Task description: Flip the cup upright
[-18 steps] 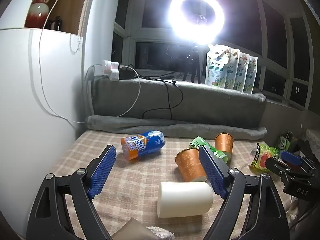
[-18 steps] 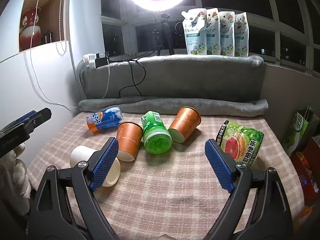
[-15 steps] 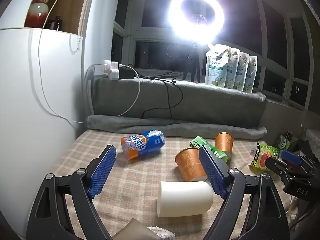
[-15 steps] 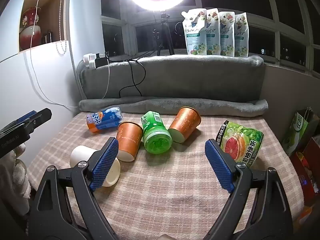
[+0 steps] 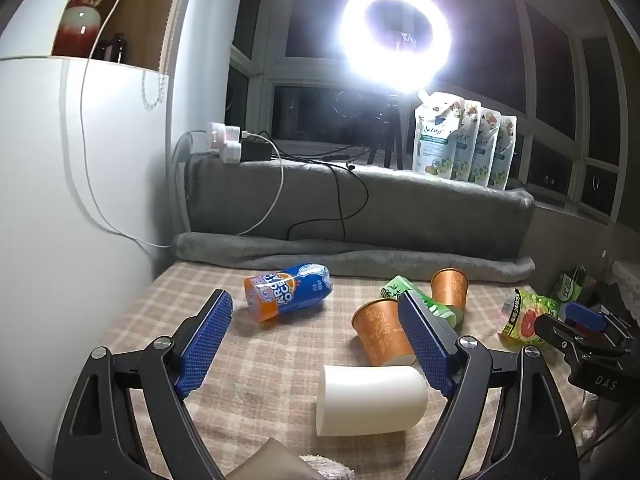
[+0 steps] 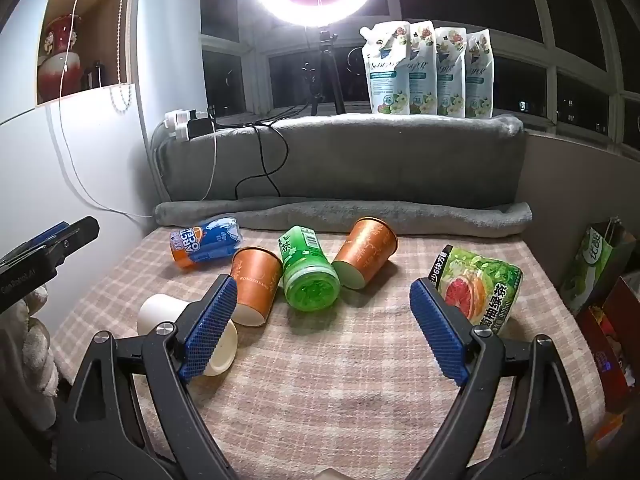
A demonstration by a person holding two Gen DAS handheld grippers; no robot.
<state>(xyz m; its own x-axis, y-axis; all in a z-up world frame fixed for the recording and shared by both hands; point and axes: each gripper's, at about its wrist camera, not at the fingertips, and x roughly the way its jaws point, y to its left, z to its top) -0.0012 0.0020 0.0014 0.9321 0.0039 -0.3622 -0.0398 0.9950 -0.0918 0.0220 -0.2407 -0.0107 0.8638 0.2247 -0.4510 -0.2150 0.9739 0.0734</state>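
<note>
A white cup (image 5: pixel 370 400) lies on its side on the checked cloth, just in front of my open left gripper (image 5: pixel 316 340) and toward its right finger. It also shows in the right wrist view (image 6: pixel 160 312), partly behind the left finger of my open right gripper (image 6: pixel 324 324). Two orange paper cups lie on their sides: one (image 5: pixel 380 334) (image 6: pixel 256 284) beside the white cup, one (image 5: pixel 450 288) (image 6: pixel 364 252) farther back. Both grippers are empty.
A blue and orange can (image 5: pixel 288 296), a green bottle (image 6: pixel 308 276) and a grapefruit tea bottle (image 6: pixel 476 284) lie on the cloth. A grey blanket roll (image 6: pixel 340 216) lines the back. A white wall (image 5: pixel 60 220) stands at left. Bags (image 6: pixel 596 264) sit beyond the right edge.
</note>
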